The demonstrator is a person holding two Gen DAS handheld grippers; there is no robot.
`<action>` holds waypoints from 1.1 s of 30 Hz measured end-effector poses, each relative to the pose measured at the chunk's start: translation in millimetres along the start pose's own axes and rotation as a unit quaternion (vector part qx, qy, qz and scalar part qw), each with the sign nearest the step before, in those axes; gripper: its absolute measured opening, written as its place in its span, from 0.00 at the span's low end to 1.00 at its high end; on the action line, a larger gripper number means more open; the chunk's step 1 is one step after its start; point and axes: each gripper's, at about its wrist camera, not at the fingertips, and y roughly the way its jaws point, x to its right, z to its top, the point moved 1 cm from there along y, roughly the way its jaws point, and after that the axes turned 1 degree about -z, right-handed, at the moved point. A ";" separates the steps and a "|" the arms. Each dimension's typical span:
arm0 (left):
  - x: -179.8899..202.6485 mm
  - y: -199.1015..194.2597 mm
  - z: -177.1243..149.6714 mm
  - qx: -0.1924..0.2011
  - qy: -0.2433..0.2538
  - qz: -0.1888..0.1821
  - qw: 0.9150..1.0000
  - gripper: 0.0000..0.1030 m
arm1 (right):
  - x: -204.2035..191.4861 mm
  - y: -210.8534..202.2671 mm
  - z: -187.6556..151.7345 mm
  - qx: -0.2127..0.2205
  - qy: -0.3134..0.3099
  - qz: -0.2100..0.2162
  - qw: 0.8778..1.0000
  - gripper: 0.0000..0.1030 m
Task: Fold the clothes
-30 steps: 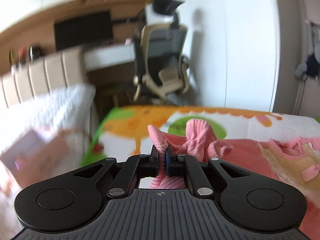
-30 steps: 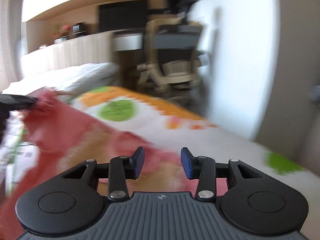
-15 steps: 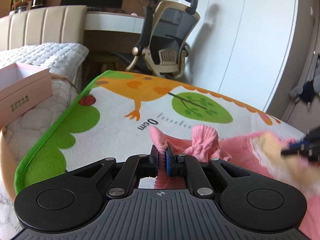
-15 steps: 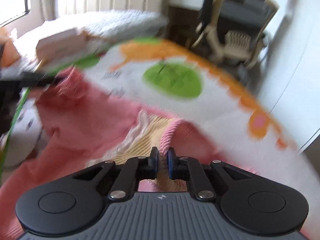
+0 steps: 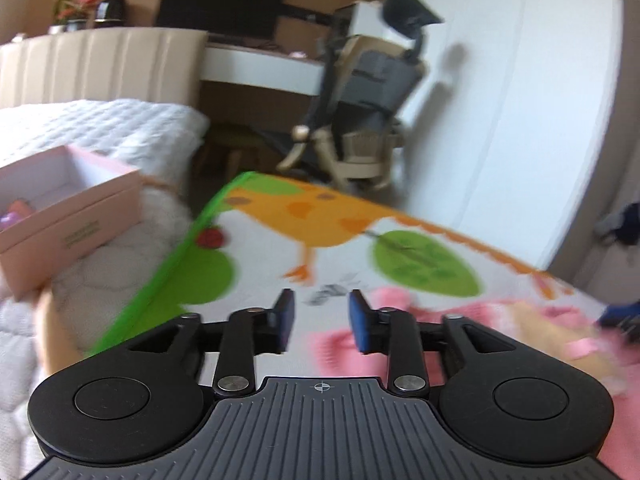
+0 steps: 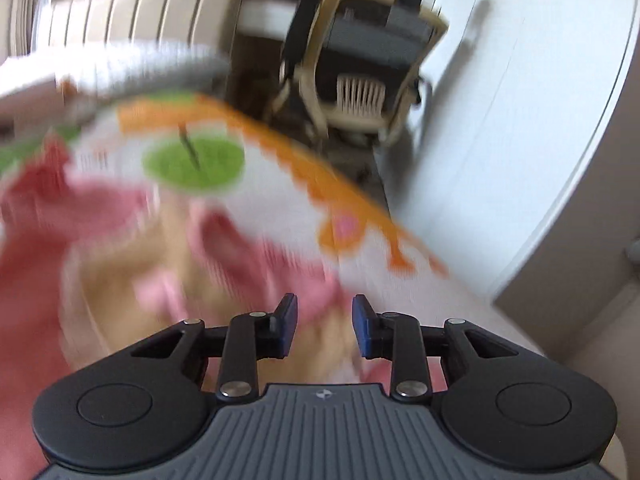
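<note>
Garment position: pink knit garment (image 5: 472, 320) was seen lying on the cartoon-print mat (image 5: 328, 248), ahead and to the right of the left gripper (image 5: 321, 315); only a pink fold was seen just right of its right finger.
Left gripper state: jaws were found apart, nothing between them; bare mat was seen in the gap.
Right gripper state: right gripper (image 6: 324, 326) was likewise found apart and empty, held directly over the garment (image 6: 120, 240); cream panel and pink edge were seen under and ahead of its fingers.
Long axis: heavy blur was noted in the right view; the garment was judged to run from just ahead of the right gripper away to its left.
Nearer gripper: right was judged nearer, being above the cloth; left would need a shift to its own right.
Side objects: pink box (image 5: 68, 216) was noted far left of the left gripper, apart from the garment.
Next move: a fresh grasp of an edge was judged necessary.
</note>
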 end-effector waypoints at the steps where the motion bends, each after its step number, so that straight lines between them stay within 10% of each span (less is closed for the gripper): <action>1: 12.2 1.3 -0.3 -0.007 0.004 -0.024 1.000 0.43 | 3.6 8.6 -5.3 -0.008 0.005 -0.009 1.000 0.28; 7: 88.7 17.4 -25.4 -0.073 0.001 -0.157 0.985 0.69 | 42.1 36.2 -15.8 -0.019 0.033 -0.092 0.995 0.35; 16: 126.6 44.7 -75.3 -0.144 0.024 -0.180 0.973 0.85 | 104.9 -42.6 -58.6 -0.003 -0.025 -0.281 0.959 0.45; 23: 127.5 43.4 -83.1 -0.126 0.026 -0.181 0.975 0.94 | 90.0 -128.6 -112.4 -0.003 0.056 -0.147 0.988 0.60; 28: 126.6 41.9 -83.2 -0.123 0.023 -0.180 0.976 0.94 | 71.7 -132.8 -156.9 -0.044 0.033 -0.180 0.982 0.60; 31: 127.7 42.5 -83.8 -0.122 0.027 -0.181 0.976 0.95 | 82.4 -146.3 -169.2 -0.054 0.094 -0.145 0.983 0.15; 33: 129.8 43.1 -84.3 -0.122 0.032 -0.179 0.976 0.97 | 91.2 -156.6 -173.1 -0.057 0.147 -0.109 0.982 0.15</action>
